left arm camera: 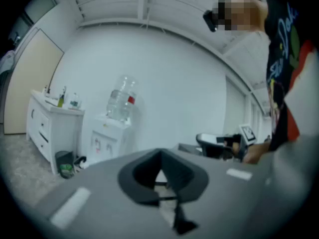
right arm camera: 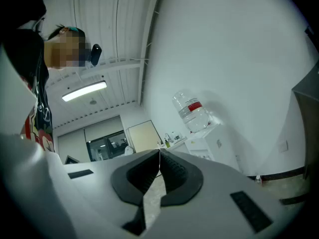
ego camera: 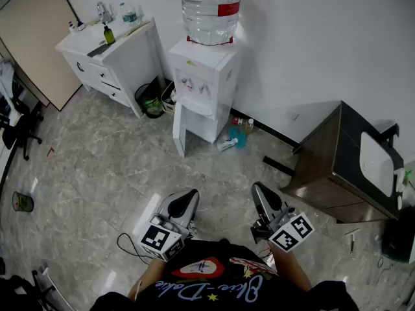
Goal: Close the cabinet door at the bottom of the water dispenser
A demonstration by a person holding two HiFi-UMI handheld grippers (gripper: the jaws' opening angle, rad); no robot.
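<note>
The white water dispenser [ego camera: 202,86] stands against the far wall with a large clear bottle [ego camera: 211,8] on top. Its bottom cabinet door [ego camera: 179,131] hangs open, swung out to the left. Both grippers are held low near my body, well short of the dispenser. My left gripper [ego camera: 189,197] is shut with nothing in it, its jaws meeting at the tips [left arm camera: 160,154]. My right gripper [ego camera: 259,190] is likewise shut and empty [right arm camera: 159,152]. The dispenser [left arm camera: 107,136] shows far off in the left gripper view, and the dispenser [right arm camera: 205,144] also appears in the right gripper view.
A white drawer cabinet [ego camera: 107,60] stands left of the dispenser with a dark bin [ego camera: 150,100] between them. Small bottles [ego camera: 233,140] lie on the floor at its right. A dark wooden cabinet [ego camera: 337,167] is at the right. A cable [ego camera: 126,245] lies near my feet.
</note>
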